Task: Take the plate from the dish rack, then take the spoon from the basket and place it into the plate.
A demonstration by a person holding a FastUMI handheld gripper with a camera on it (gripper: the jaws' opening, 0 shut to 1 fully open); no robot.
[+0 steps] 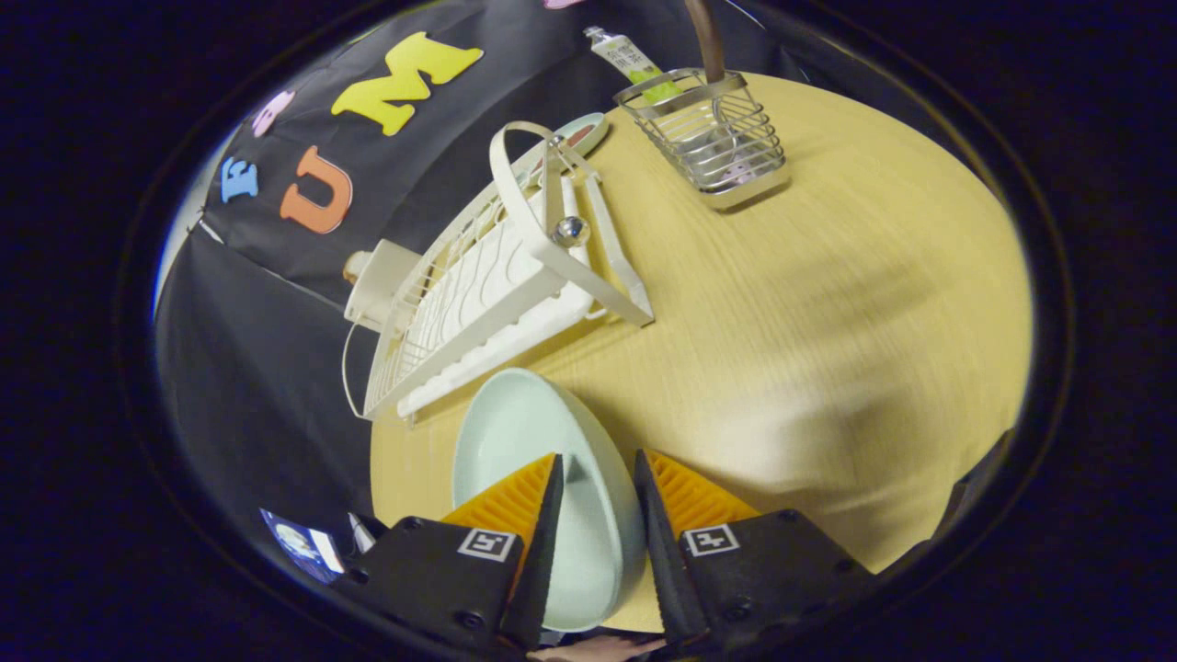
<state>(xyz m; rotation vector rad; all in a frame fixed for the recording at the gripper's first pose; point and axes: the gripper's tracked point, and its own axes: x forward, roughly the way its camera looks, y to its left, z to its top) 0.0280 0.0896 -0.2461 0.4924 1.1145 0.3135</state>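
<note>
A tube (pixel 628 57) with a pale green printed label is leaning against the booth wall beyond the basket; its writing is too small to read. Square black-and-white marker tags are sitting on the two bodies of the gripper (pixel 598 478).

The jaws are standing partly open with the plate (pixel 524 432) between them. The rim of the plate is passing through the gap, one finger (pixel 515 501) lying over the plate's inner face and the other finger (pixel 685 496) standing on its outer side. Whether both are pressing on the plate cannot be told, as a strip of plate and shadow is showing beside each finger.

The plate is pale mint green, smooth and glossy, with a shallow bowl and a raised rim. It is tilting on edge over the light wooden tabletop (pixel 828 303), just beside the near end of the dish rack (pixel 487 285).

The dish rack is white, with thin wire sides, a ribbed tray and a curved handle with a shiny round knob. It is lying along the wall side of the tabletop.

Beyond the rack, a metal wire basket (pixel 713 138) is standing on the tabletop. A dark brown handle (pixel 708 37) is sticking up out of it; whether it is the spoon cannot be told.
</note>
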